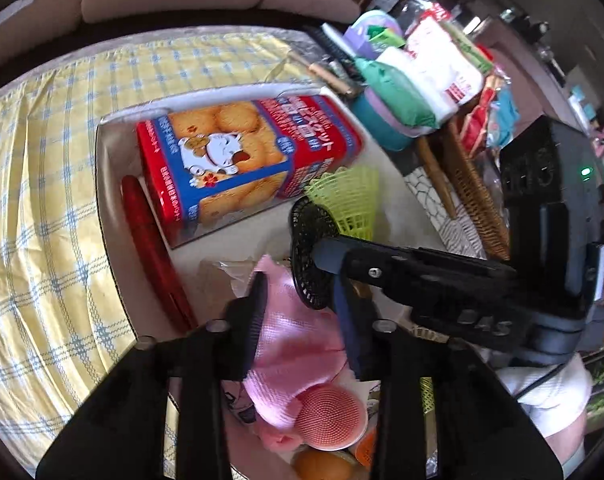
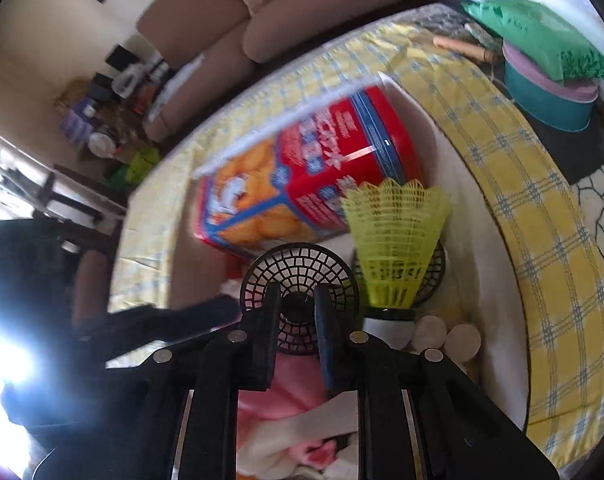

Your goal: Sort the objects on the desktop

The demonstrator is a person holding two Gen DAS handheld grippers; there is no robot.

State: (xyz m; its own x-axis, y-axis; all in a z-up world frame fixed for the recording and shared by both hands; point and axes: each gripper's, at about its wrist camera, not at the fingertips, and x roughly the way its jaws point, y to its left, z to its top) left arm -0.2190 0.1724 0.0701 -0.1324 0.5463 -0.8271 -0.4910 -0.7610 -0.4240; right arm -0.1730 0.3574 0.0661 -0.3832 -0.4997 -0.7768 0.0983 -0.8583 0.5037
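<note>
A white tray on a yellow checked cloth holds a red and blue biscuit tin, a red case, a yellow-green shuttlecock, a black round mesh strainer and a pink knitted cloth. My left gripper is open, its jaws on either side of the pink cloth. My right gripper is shut on the black strainer, next to the shuttlecock and in front of the tin. The right gripper also shows in the left wrist view.
A pink round scrubber and an orange object lie near the tray's front. A second black strainer sits behind the shuttlecock, with round white discs beside it. A teal tub, green bags and a wicker basket crowd the right side.
</note>
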